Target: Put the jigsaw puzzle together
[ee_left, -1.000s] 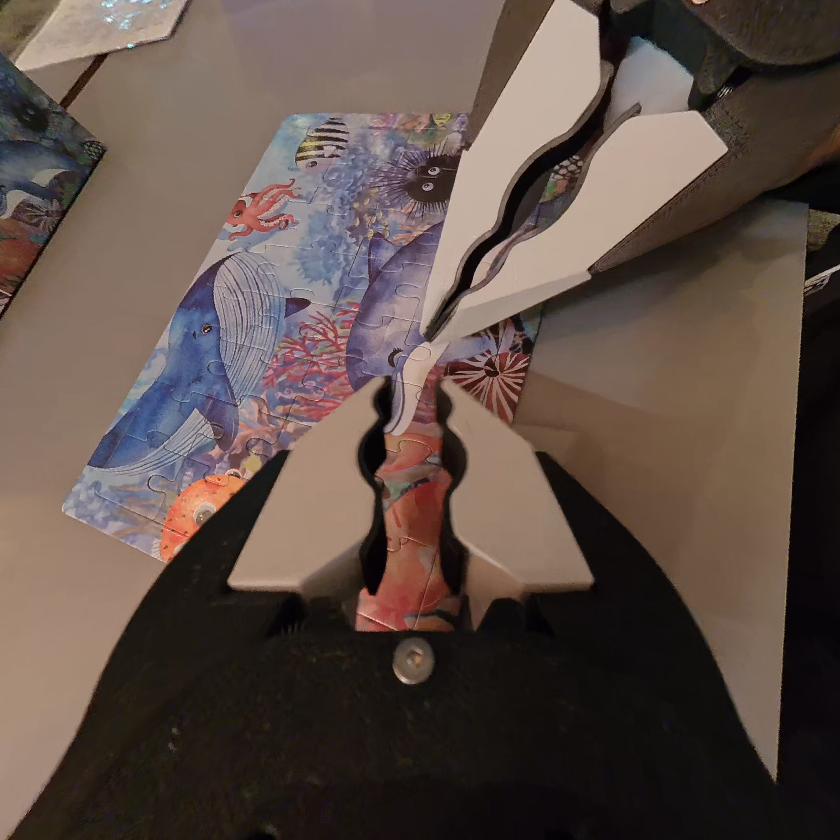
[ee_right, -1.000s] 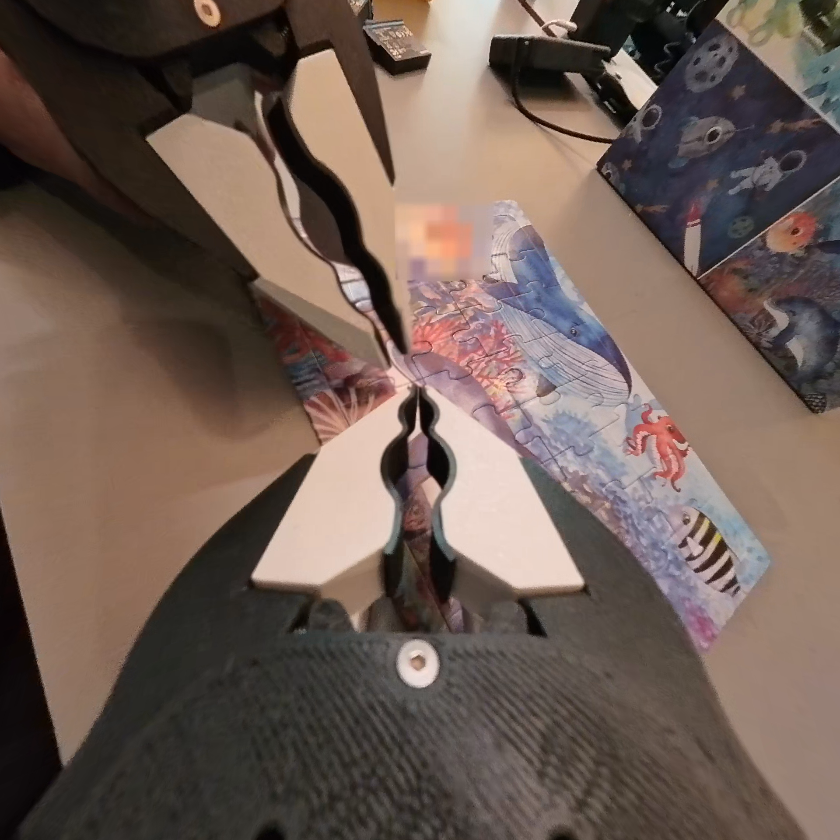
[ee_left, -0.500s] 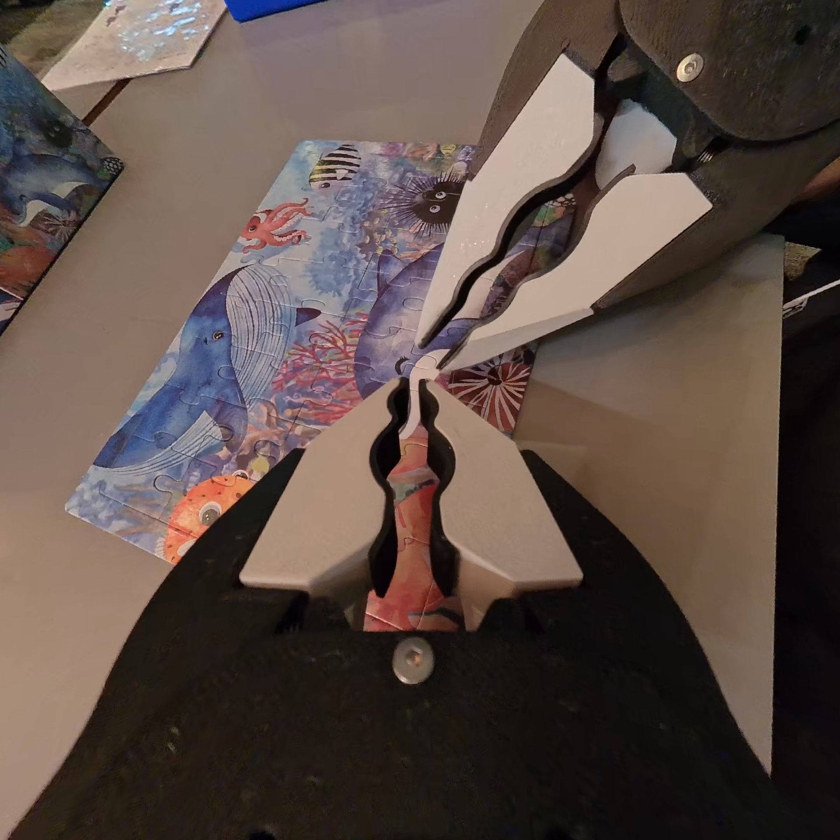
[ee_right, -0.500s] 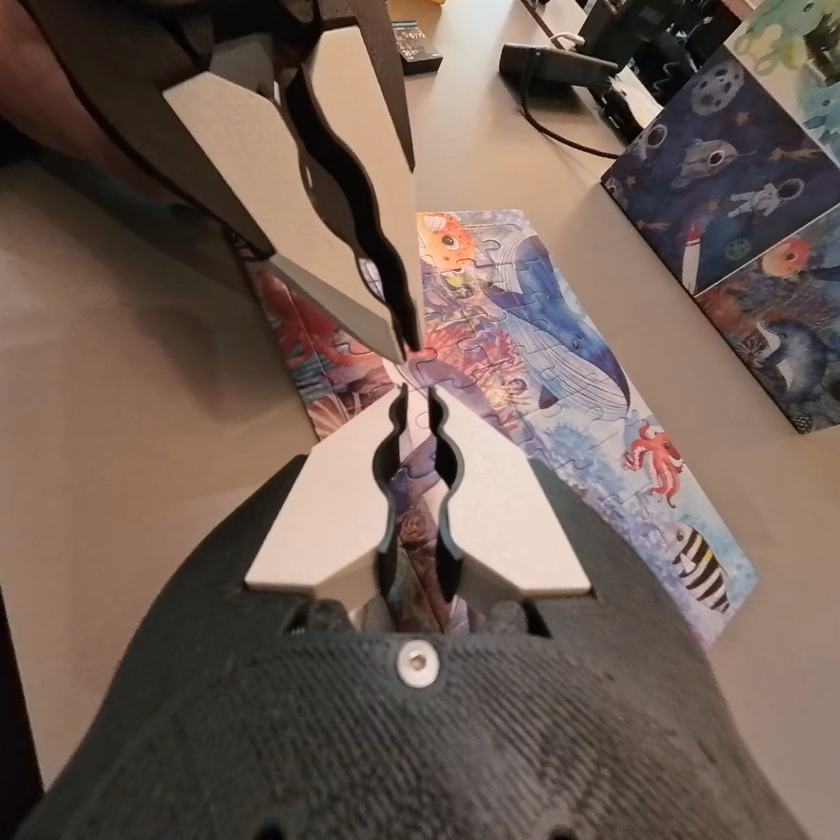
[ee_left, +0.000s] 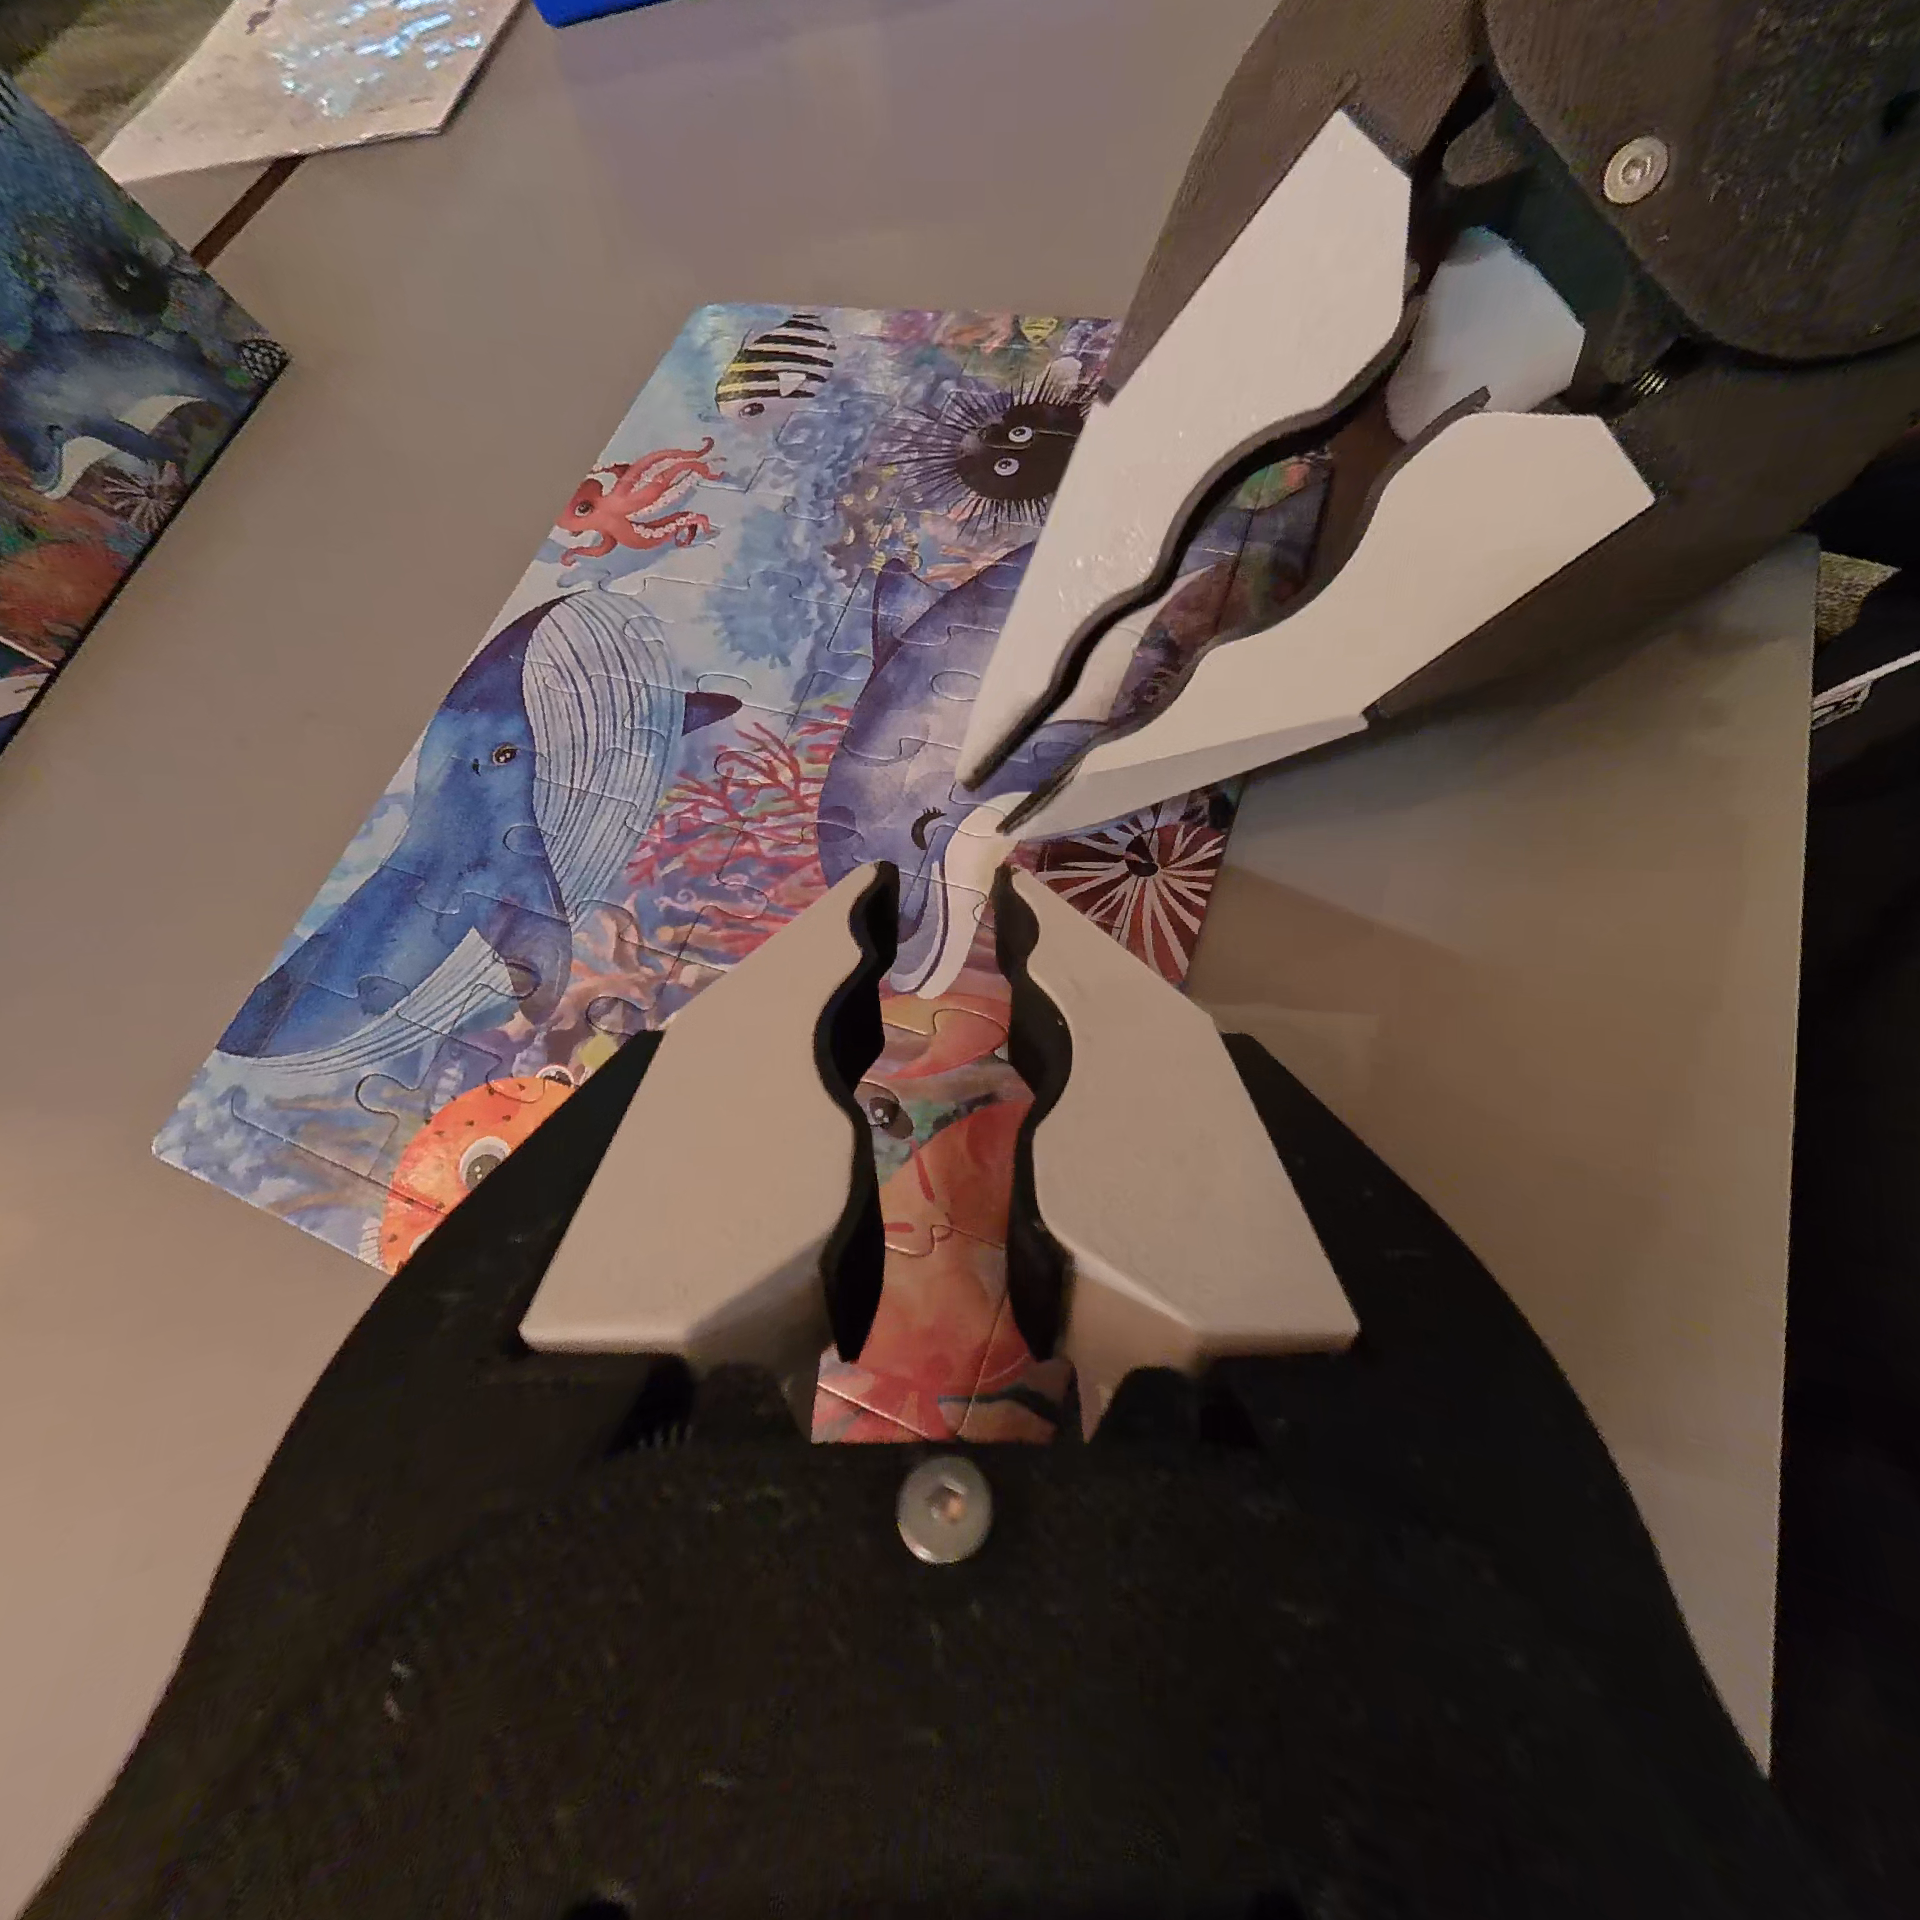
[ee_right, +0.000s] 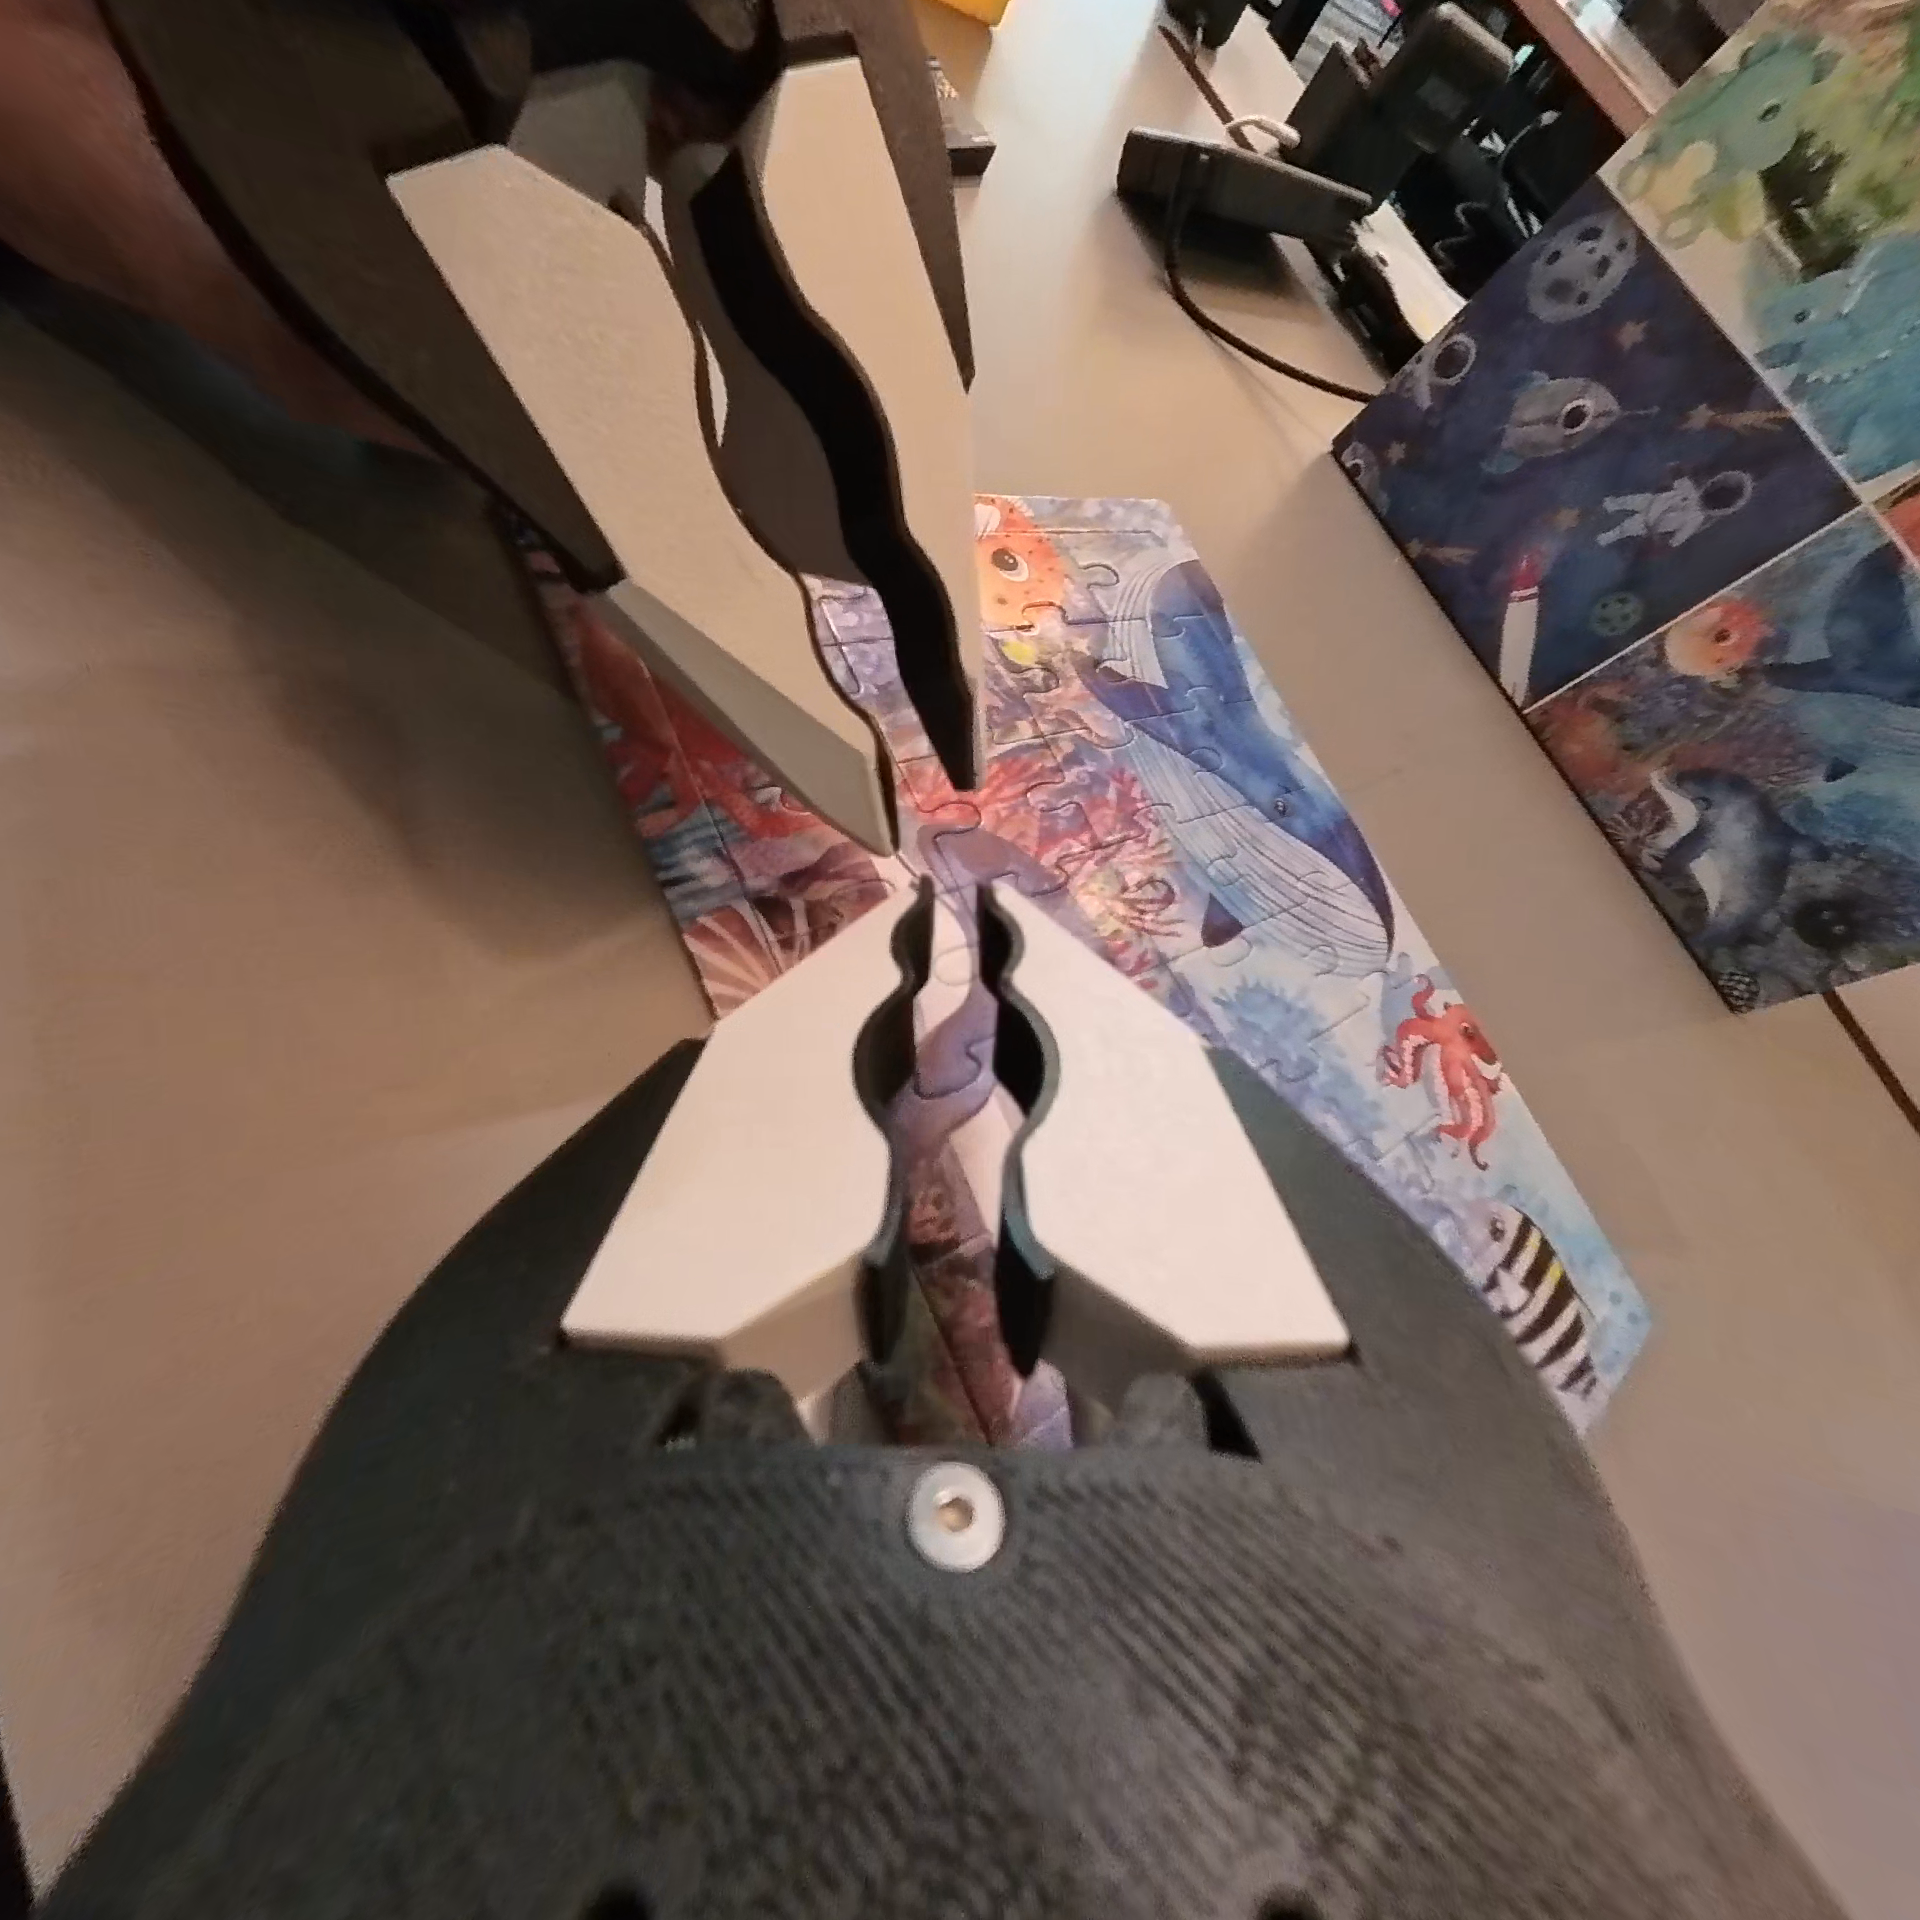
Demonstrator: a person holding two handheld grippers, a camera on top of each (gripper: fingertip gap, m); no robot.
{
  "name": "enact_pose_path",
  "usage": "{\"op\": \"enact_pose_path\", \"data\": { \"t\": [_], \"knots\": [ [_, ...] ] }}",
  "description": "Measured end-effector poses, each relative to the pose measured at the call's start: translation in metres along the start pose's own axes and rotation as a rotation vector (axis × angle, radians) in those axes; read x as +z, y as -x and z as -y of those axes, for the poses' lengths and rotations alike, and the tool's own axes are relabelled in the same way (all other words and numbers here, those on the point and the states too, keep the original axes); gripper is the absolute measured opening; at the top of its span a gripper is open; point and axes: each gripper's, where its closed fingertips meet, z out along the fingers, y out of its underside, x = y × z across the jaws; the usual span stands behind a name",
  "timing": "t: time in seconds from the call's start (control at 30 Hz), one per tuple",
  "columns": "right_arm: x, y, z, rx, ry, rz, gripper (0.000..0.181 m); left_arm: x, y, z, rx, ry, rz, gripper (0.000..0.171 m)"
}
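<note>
The jigsaw puzzle (ee_left: pixel 582 790), a sea scene with whales, an octopus and a striped fish, lies flat and joined on the grey table; it also shows in the right wrist view (ee_right: pixel 1247 831). My left gripper (ee_left: pixel 943 883) is open by a narrow gap and empty, its tips over the purple whale's white mouth near the puzzle's right end. My right gripper (ee_right: pixel 954 904) is open by a small crack and empty. It comes in from the opposite side (ee_left: pixel 992 802), its tips almost meeting the left gripper's (ee_right: pixel 925 810) over the same spot.
A picture-covered puzzle box (ee_right: pixel 1662 623) stands beside the puzzle, at the left edge in the left wrist view (ee_left: pixel 94 436). The table edge (ee_left: pixel 1787 1039) runs close to the puzzle's right end. Black devices and a cable (ee_right: pixel 1226 187) lie at the far end. A glittery sheet (ee_left: pixel 312 83) lies far left. Only a small space, under 4 cm, lies between the two pairs of fingers. The jigsaw puzzle (ee_left: pixel 582 790) is about 11 cm from both grippers' fingertips. It is also in sight in the right wrist view (ee_right: pixel 1220 816).
My left gripper narrowed, then opened again. My right gripper opened from almost shut to a small crack. Both drew back a little from the puzzle surface.
</note>
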Motion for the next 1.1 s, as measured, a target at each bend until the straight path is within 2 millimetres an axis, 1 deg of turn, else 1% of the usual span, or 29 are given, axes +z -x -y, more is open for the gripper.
{"op": "enact_pose_path", "data": {
  "t": [0.03, 0.1, 0.13, 0.17, 0.23, 0.33, 0.43, 0.63, 0.73, 0.83, 0.87, 0.9, 0.93, 1.0, 1.03, 1.1],
  "knots": [
    [0.0, 0.001, 0.0, 0.001, -0.003, 0.009, 0.0, 0.0, 0.0, 0.0, 0.001, 0.001, -0.002, 0.016],
    [-0.001, 0.001, 0.001, 0.004, -0.006, 0.012, 0.0, 0.0, -0.001, 0.0, 0.003, 0.003, -0.002, 0.018],
    [-0.001, 0.0, 0.001, 0.002, -0.011, 0.005, 0.004, 0.0, -0.001, 0.0, 0.004, 0.005, -0.003, 0.018],
    [-0.001, 0.001, 0.001, 0.0, -0.01, 0.009, 0.0, 0.0, -0.001, 0.0, 0.005, 0.005, -0.003, 0.018],
    [0.0, 0.001, 0.0, -0.003, 0.001, 0.011, 0.003, 0.001, -0.001, -0.001, 0.005, 0.006, -0.003, 0.018],
    [-0.001, 0.003, 0.0, -0.001, -0.001, 0.024, 0.0, 0.001, 0.0, -0.001, 0.005, 0.009, 0.002, 0.019],
    [-0.001, 0.0, 0.001, 0.01, -0.01, 0.014, 0.0, 0.001, 0.001, -0.002, -0.002, 0.016, 0.008, 0.021],
    [-0.001, 0.0, 0.0, -0.005, -0.007, 0.0, 0.0, 0.003, 0.013, -0.009, -0.031, 0.061, 0.063, 0.022],
    [-0.005, -0.007, -0.001, 0.021, -0.016, -0.024, 0.001, 0.004, 0.016, -0.012, -0.035, 0.074, 0.074, 0.026],
    [-0.014, -0.02, -0.007, 0.112, -0.031, -0.037, 0.028, -0.002, 0.02, -0.009, -0.043, 0.041, 0.097, 0.038],
    [-0.019, -0.026, -0.014, 0.159, -0.018, -0.04, 0.041, -0.005, 0.022, -0.008, -0.052, 0.023, 0.102, 0.044],
    [-0.025, -0.033, -0.026, 0.202, 0.012, -0.048, 0.053, -0.008, 0.023, -0.007, -0.067, 0.009, 0.106, 0.052],
    [-0.033, -0.041, -0.04, 0.235, 0.049, -0.064, 0.058, -0.013, 0.025, -0.009, -0.082, 0.009, 0.109, 0.059],
    [-0.053, -0.057, -0.064, 0.282, 0.081, -0.112, 0.067, -0.024, 0.021, -0.018, -0.094, 0.047, 0.092, 0.062],
    [-0.064, -0.064, -0.072, 0.315, 0.074, -0.122, 0.074, -0.031, 0.018, -0.026, -0.102, 0.084, 0.09, 0.07],
    [-0.083, -0.069, -0.078, 0.427, 0.013, -0.08, 0.082, -0.046, 0.014, -0.039, -0.118, 0.122, 0.124, 0.084]
  ]
}}
